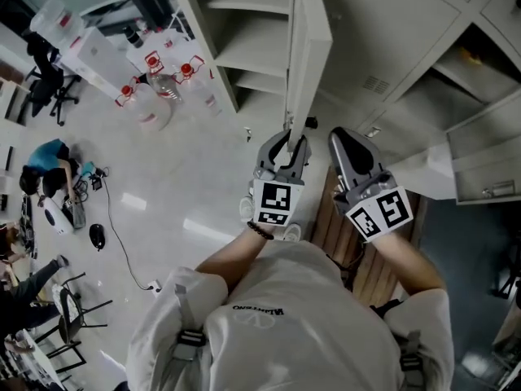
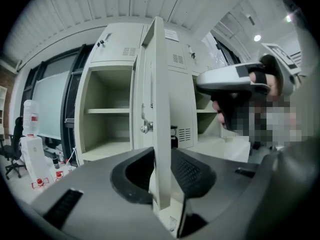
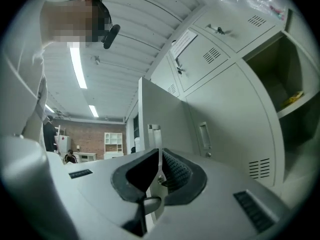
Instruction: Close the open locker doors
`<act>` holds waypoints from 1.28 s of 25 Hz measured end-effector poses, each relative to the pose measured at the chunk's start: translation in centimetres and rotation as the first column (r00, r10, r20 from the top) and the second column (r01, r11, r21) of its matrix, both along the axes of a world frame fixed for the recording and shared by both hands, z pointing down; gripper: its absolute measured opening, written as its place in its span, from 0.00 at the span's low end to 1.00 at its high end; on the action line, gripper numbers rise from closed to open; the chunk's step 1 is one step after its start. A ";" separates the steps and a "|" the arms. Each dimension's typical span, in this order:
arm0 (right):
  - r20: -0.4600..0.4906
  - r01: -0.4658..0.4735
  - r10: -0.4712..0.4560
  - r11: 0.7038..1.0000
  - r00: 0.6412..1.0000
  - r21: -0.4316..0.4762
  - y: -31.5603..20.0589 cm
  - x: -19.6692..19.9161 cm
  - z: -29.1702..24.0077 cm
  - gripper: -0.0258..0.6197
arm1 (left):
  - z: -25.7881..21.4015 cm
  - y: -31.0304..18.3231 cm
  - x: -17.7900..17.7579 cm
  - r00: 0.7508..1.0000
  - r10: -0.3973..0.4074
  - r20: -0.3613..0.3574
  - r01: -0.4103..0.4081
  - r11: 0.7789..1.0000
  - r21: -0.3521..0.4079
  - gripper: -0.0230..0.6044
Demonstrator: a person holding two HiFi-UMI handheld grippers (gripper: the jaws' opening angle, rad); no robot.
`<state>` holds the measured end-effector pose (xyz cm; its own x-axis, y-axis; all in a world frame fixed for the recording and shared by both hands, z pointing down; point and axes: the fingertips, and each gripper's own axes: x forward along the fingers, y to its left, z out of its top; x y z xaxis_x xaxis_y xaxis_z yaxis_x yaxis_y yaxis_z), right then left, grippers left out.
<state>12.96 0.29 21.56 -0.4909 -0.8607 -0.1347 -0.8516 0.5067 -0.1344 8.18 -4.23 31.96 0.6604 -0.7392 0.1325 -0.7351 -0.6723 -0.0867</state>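
Left gripper (image 2: 161, 158): clamped on the free edge of the locker door (image 2: 159, 84). The panel stands edge-on between the pads with no gap visible on either side.
Left gripper, head view (image 1: 295, 141): tips sit low on the same door edge, straight ahead of the person's body.
Right gripper (image 3: 160, 156): jaws parted by only a narrow slit, with nothing gripped that can be made out.
Right gripper position (image 1: 346, 141): just beside the left gripper, on the outer-face side of the door and free of it.
Locker door location (image 1: 308, 47): swung out from the locker row, roughly square to the fronts. Long axis upright, hinge edge at the cabinet, free edge toward the person.
Governing relation: the open compartment (image 2: 107, 111) with its shelves lies to the left of the door (image 1: 244, 47). The closing swing therefore runs leftward, away from the right gripper.
Nearer hand: the left, already on the edge. The right is placed to push the outer face if needed.
Latch hardware: on the door's inner face, toward the compartment.
Other work: a second open door (image 1: 480, 165) and an upper open bay (image 3: 280, 79) remain to the right.
Surroundings: water bottles (image 1: 155, 88) stand on the floor left of the compartment, and a wooden bench (image 1: 370, 259) lies under the person.
Obstruction: nothing is seen in the swing path, and the bottles look to be outside it.
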 end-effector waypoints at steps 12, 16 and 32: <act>-0.040 0.315 -0.315 0.949 0.948 0.008 -7.2 -13.5 -1.2 0.20 | -0.5 -5.3 -11.3 0.995 0.086 -0.040 -0.085 0.996 0.038 0.19; -0.069 0.333 -0.332 0.943 0.941 0.008 -9.9 -16.8 -1.1 0.22 | -0.5 -7.5 -13.8 0.993 0.108 -0.056 -0.105 0.994 0.042 0.18; -0.105 0.283 -0.280 0.959 0.954 0.013 -18.1 -22.4 -1.7 0.12 | -0.9 -14.9 -18.5 0.967 0.239 -0.091 -0.233 0.970 0.068 0.18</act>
<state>-9.46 -17.78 19.84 -0.7253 -0.6821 -0.0933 -0.6820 0.7304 -0.0374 -10.37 -19.17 31.11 0.8245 -0.5655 0.0212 -0.5633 -0.8237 -0.0655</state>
